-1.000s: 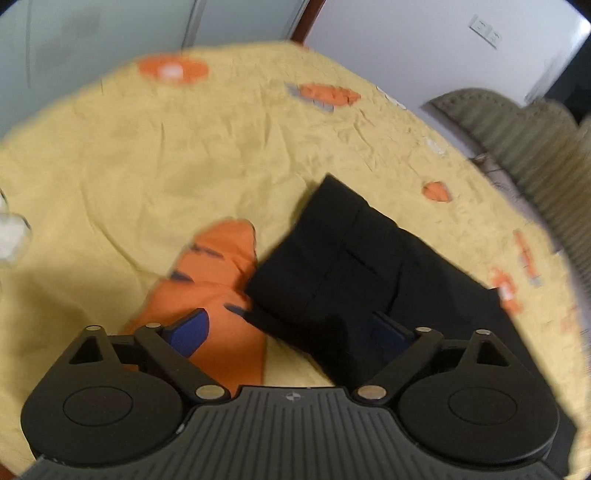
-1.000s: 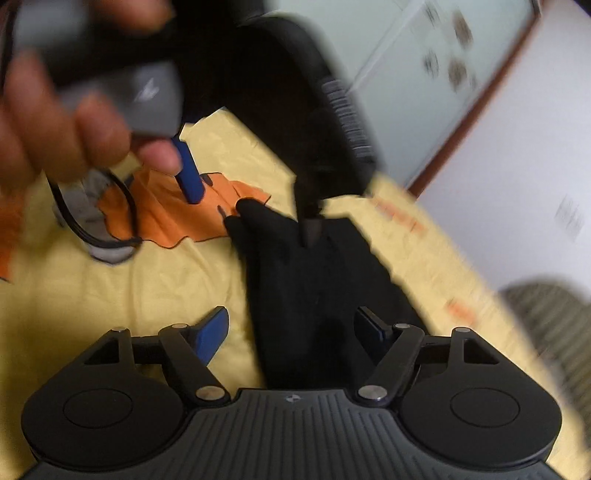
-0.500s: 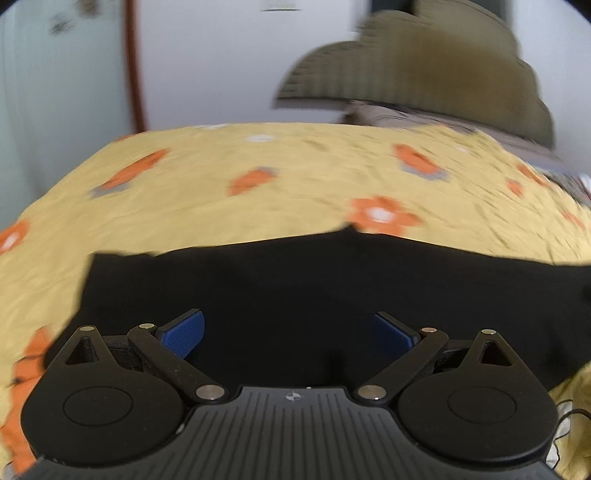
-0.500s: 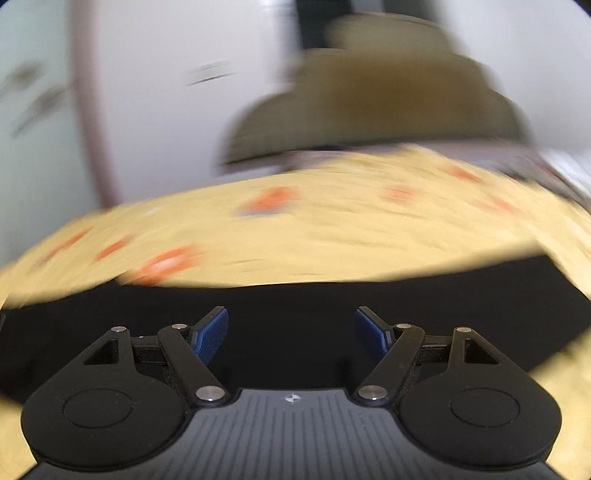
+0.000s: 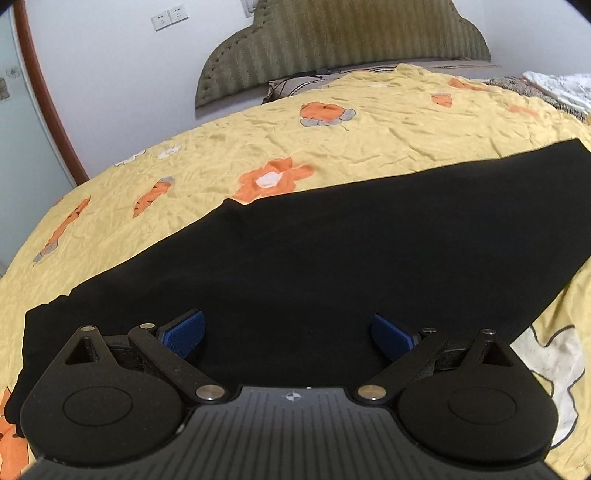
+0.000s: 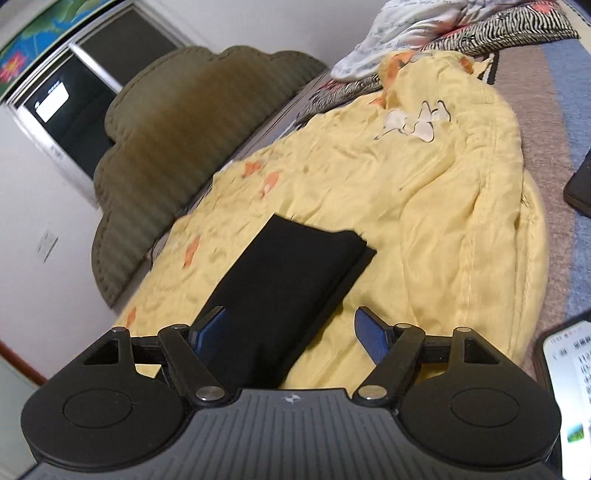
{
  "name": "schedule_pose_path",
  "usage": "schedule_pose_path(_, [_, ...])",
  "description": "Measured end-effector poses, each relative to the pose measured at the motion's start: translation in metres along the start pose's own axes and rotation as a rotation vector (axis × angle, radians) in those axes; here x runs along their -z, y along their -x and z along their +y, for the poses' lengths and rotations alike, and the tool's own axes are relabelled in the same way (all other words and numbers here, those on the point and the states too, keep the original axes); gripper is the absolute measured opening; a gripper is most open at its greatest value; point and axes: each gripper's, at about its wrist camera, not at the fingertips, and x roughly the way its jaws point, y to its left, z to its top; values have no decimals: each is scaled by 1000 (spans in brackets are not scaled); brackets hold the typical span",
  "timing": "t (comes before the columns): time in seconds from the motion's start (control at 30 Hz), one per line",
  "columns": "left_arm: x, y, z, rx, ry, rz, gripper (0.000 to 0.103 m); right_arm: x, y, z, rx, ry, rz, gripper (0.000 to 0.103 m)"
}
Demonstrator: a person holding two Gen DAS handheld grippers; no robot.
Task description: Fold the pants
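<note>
Now the black pants [image 5: 332,258] lie flat on the yellow flowered bedspread [image 5: 369,129], stretched across the bed well short of the headboard [image 5: 332,40]. Both tongs are spread wide and grip nothing: the left gripper [image 5: 288,332] hovers over the middle of the cloth, the right gripper [image 6: 290,332] over one end [image 6: 291,266], near the bedspread's bunched edge. A lit phone [image 6: 569,380] lies at the bed's side.

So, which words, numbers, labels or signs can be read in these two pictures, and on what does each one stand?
No text can be quoted.
Phone screen, right edge of the right wrist view: lines of writing, too small and cut off to read.
Gripper body: a small emblem, no letters.
Wall sockets: no readable marking.
Black pants and yellow sheet: printed flowers only, no words.
</note>
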Motion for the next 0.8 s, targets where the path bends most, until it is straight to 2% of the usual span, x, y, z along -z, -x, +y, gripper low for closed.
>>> schedule_pose_path(0.13, [1, -6, 6, -8, 34, 25, 100, 0, -11, 2, -7, -15, -60, 74])
schedule_pose_path(0.2, [-1, -6, 7, -4, 41, 28, 99, -6, -20, 6, 19, -22, -75, 60])
schedule_pose_path(0.27, [-2, -4, 7, -2, 35, 22, 99, -7, -26, 4, 43, -32, -75, 27])
schedule_pose_path(0.37, [-3, -5, 6, -3, 28, 18, 99, -8, -30, -2, 44, -57, -72, 16])
schedule_pose_path(0.47, [-6, -5, 6, 12, 42, 19, 99, -10, -27, 6, 41, -3, -90, 12])
schedule_pose_path(0.53, [-10, -5, 9, 51, 72, 19, 99, -11, -22, 18, 42, 80, -117, 12])
schedule_pose_path(0.7, [-26, -13, 18, 225, 222, 75, 99, -6, -9, 60, 18, 335, -170, 11])
schedule_pose_path(0.8, [-34, -22, 22, 361, 352, 111, 99, -2, -6, 73, -2, 405, -172, 11])
